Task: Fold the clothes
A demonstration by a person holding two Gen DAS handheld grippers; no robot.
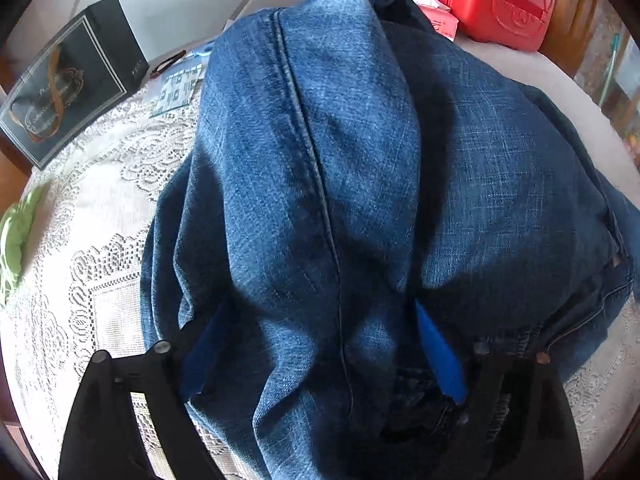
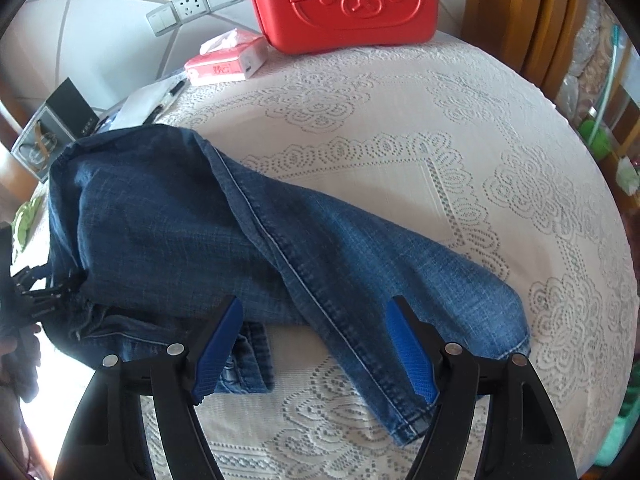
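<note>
On the lace tablecloth (image 2: 460, 128) lies a pair of blue jeans (image 2: 192, 216), folded, one leg stretching from ten o'clock down to five o'clock in the right wrist view. The right gripper (image 2: 316, 344) hangs just above that leg, its blue pads (image 2: 412, 356) spread apart on either side of the seam, pressing on nothing. In the left wrist view the jeans (image 1: 320, 184) fill nearly everything. The left gripper (image 1: 316, 344) has its jaws wide apart, with a raised fold of denim between them; the pads (image 1: 440, 356) do not squeeze it. At twelve o'clock stands a red case (image 2: 340, 4), with a tissue pack (image 2: 228, 60) at eleven.
</note>
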